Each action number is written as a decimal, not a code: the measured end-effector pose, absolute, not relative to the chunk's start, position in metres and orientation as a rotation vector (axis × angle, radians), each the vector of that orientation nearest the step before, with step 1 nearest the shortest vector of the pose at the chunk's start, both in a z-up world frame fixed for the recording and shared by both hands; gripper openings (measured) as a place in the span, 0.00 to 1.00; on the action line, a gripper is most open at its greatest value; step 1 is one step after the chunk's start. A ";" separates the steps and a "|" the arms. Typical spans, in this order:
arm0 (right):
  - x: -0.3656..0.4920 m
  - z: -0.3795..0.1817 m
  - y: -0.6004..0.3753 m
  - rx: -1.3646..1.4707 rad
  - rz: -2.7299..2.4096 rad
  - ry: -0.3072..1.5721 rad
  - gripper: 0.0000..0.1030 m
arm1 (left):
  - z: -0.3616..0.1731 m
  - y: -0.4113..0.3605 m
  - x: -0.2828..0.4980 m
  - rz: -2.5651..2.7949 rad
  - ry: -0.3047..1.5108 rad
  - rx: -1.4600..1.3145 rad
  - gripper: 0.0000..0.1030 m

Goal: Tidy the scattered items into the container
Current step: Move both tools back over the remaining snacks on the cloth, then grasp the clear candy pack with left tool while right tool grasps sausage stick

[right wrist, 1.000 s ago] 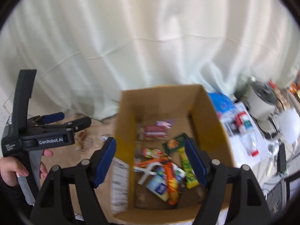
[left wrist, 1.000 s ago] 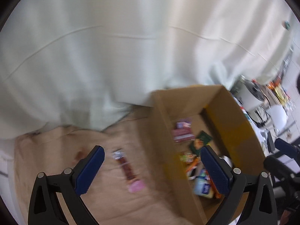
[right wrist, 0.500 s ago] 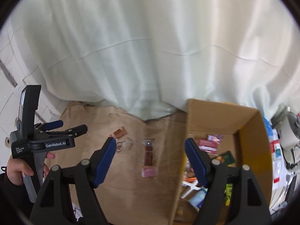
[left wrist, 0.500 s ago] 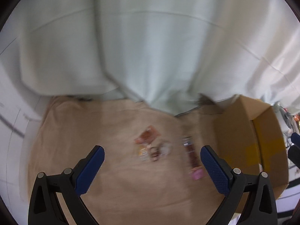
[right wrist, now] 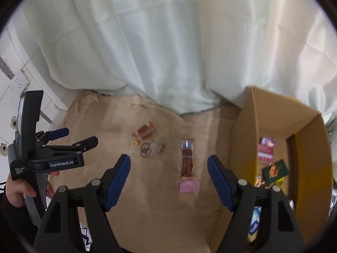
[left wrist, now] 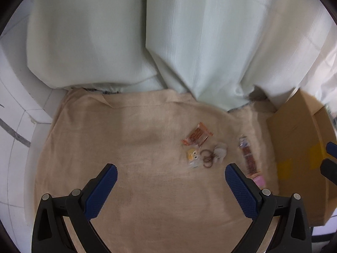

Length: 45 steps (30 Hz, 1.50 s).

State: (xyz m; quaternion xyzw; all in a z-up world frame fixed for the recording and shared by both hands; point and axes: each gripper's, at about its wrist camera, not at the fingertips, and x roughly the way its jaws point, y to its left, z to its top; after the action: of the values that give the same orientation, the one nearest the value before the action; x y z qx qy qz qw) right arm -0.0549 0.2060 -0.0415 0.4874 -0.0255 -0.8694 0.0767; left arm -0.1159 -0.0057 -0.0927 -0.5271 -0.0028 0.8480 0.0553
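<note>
Both your tongs, left (left wrist: 171, 176) reading "GenRobot.AI" and right (right wrist: 169, 165), gape empty over four packets beside the cardboard box (right wrist: 271, 113).

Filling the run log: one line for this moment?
left gripper open | right gripper open | long packet on cloth | box part-filled

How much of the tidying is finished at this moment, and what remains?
Several packets already lie in the cardboard box. Both the left gripper and right gripper are open and empty. On the cloth, the long snack packet, orange packet and hair ties remain.
</note>
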 end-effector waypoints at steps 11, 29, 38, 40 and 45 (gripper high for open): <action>-0.071 -0.103 0.206 1.590 -2.601 -0.119 0.76 | -0.170 0.008 -0.145 2.515 -0.091 -1.705 1.00; -0.100 -0.160 0.211 1.678 -2.560 -0.150 0.76 | -0.228 0.026 -0.181 2.508 -0.116 -1.754 0.98; -0.108 -0.190 0.227 1.747 -2.536 -0.217 0.75 | -0.221 0.038 -0.176 2.568 0.067 -1.673 0.54; -0.110 -0.194 0.229 1.758 -2.527 -0.232 0.73 | -0.221 0.038 -0.175 2.576 0.086 -1.666 0.50; -0.115 -0.200 0.228 1.762 -2.517 -0.221 0.66 | -0.219 0.031 -0.172 2.598 0.063 -1.628 0.32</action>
State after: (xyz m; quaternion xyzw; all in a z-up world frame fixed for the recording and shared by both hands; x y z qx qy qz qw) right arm -0.1148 0.2281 -0.1999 0.5716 -0.0717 -0.8168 0.0306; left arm -0.1724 0.0309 -0.2189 -0.5303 0.0206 0.8467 0.0374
